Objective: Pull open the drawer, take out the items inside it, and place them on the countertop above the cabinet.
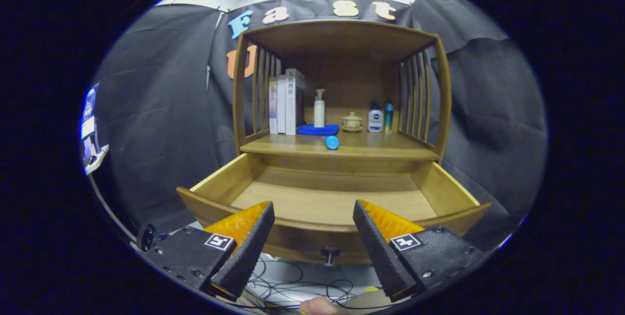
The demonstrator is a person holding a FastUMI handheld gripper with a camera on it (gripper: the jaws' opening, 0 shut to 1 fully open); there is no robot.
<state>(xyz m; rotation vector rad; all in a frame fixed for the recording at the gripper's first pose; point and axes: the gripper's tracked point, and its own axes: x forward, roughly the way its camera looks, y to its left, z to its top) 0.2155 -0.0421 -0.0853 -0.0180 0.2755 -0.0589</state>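
The wooden drawer (442,190) stands pulled out toward me, and its floor looks bare. Its small dark knob (331,253) sits low on the drawer front, between my fingers. My gripper (312,210) hangs open in front of the drawer front with nothing between its orange and black fingers (246,237). On the countertop (371,145) above the drawer lie a folded blue cloth (318,130) and a blue round item (331,142) near the front edge.
Under the cabinet's top, the countertop also carries upright books (287,102), a white pump bottle (319,108), a small lidded ceramic pot (352,122), a white bottle (375,118) and a teal bottle (388,116). Slatted wooden sides flank it. Cables (293,285) lie on the floor below.
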